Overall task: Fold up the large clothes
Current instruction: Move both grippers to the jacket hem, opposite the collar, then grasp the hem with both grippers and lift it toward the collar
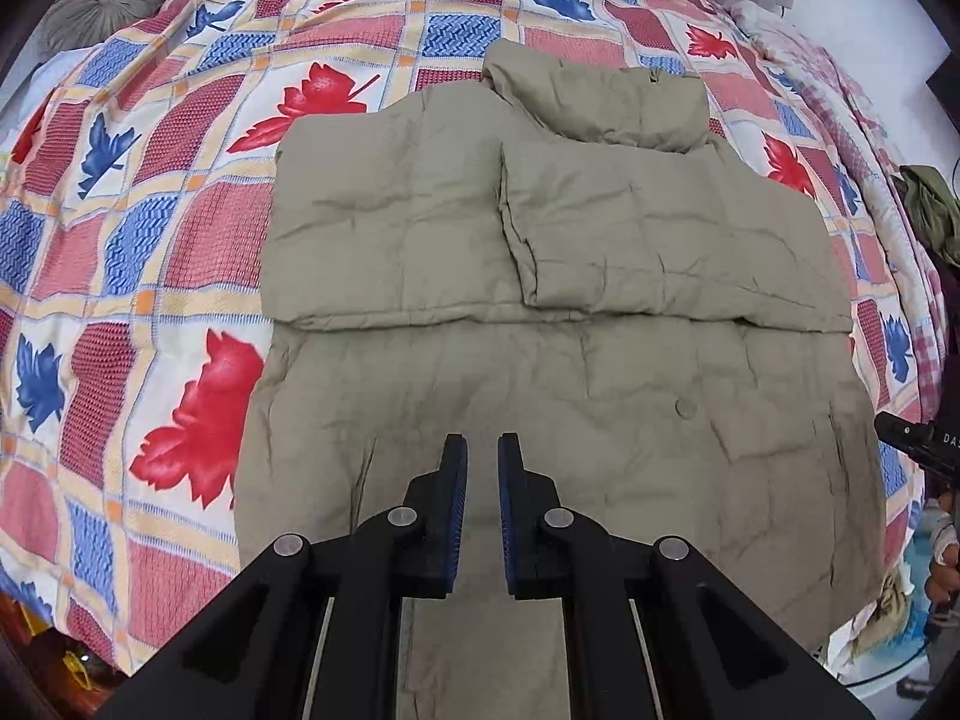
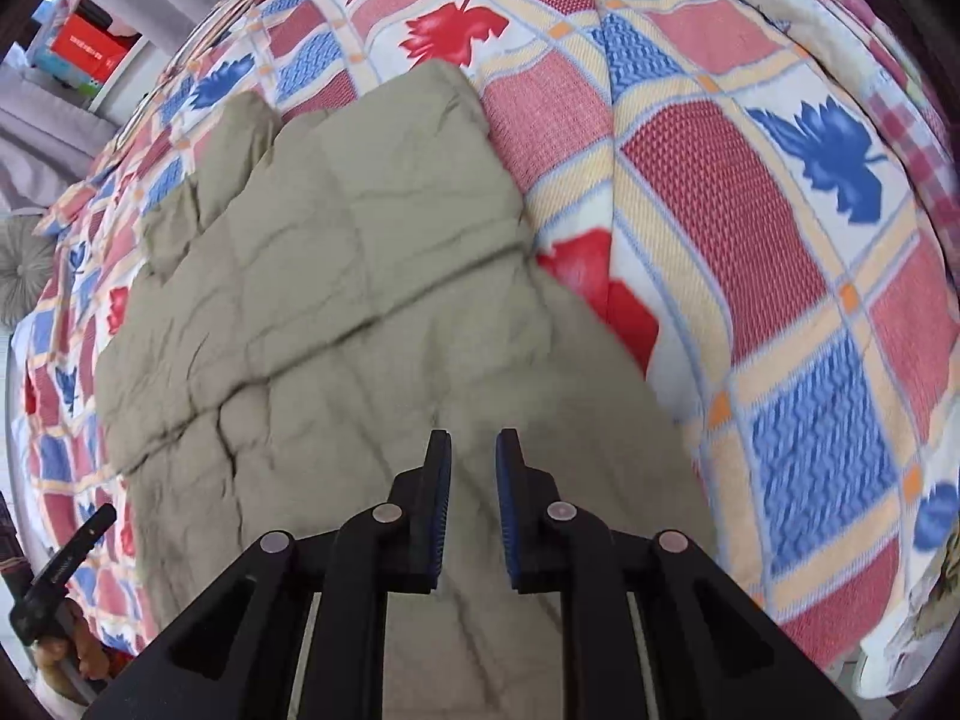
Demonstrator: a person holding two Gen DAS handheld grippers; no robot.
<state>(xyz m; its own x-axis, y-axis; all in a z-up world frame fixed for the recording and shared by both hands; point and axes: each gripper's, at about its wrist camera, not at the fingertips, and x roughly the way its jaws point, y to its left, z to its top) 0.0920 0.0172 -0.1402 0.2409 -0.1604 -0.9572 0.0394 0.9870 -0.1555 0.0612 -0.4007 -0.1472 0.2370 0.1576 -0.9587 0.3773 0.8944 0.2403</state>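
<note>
A large khaki quilted jacket [image 1: 540, 300] lies flat on the bed, both sleeves folded across its upper body and the collar at the far end. It also shows in the right wrist view [image 2: 360, 276]. My left gripper [image 1: 482, 444] hovers over the jacket's near hem, its jaws slightly apart with nothing between them. My right gripper [image 2: 473, 441] hovers over the jacket's near right part, jaws slightly apart and empty. The right gripper's body shows at the right edge of the left wrist view [image 1: 918, 447], and the left gripper's body shows at the lower left of the right wrist view [image 2: 60, 570].
A patchwork bedspread [image 1: 150, 252] with red and blue leaves covers the bed around the jacket. A grey round cushion [image 1: 102, 0] lies at the far left. Dark green clothing [image 1: 930, 210] hangs at the right edge. A red box [image 2: 90, 45] sits on a shelf beyond the bed.
</note>
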